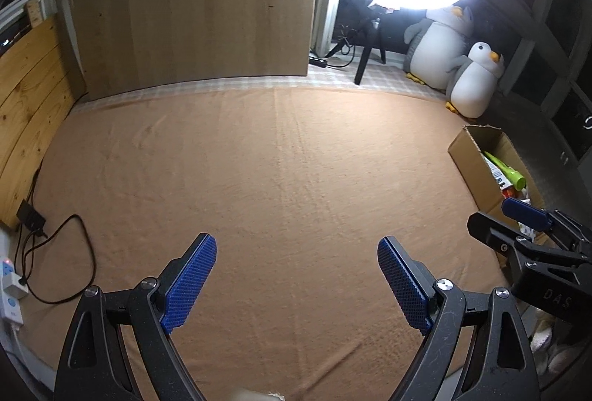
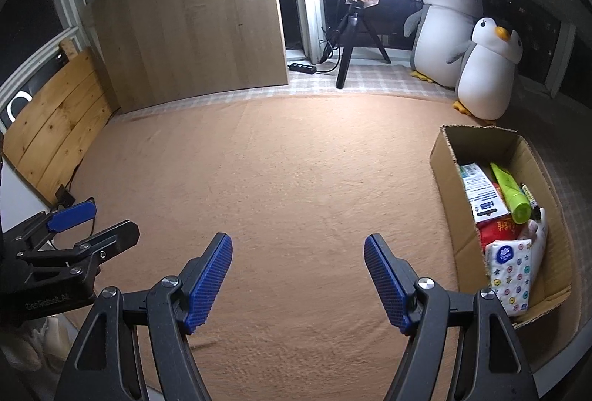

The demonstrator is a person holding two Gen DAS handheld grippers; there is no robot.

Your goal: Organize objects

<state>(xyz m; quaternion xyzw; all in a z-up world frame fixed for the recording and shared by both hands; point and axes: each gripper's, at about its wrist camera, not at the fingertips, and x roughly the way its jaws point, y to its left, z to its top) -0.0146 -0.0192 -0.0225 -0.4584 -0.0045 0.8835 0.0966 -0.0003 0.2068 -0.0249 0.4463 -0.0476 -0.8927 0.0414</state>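
Observation:
A cardboard box (image 2: 444, 164) stands at the right edge of the tan blanket (image 2: 296, 160). Inside it lie a green tube (image 2: 512, 192), a white printed carton (image 2: 481, 194), a red packet (image 2: 497, 229) and a tissue pack with coloured dots (image 2: 512, 275). My right gripper (image 2: 298, 245) hovers open over bare blanket, left of the box, nothing between its blue pads. My left gripper (image 1: 296, 249) is open too, over the blanket's middle, empty. The box (image 1: 477, 160) shows at the right in the left wrist view, partly hidden by the right gripper (image 1: 499, 223).
A lit ring light on a tripod (image 2: 351, 31) stands at the back beside two plush penguins (image 2: 444, 27) (image 2: 488, 75). A wooden panel (image 2: 192, 31) leans at the back. A power strip and black cables (image 1: 55, 253) lie at the left edge.

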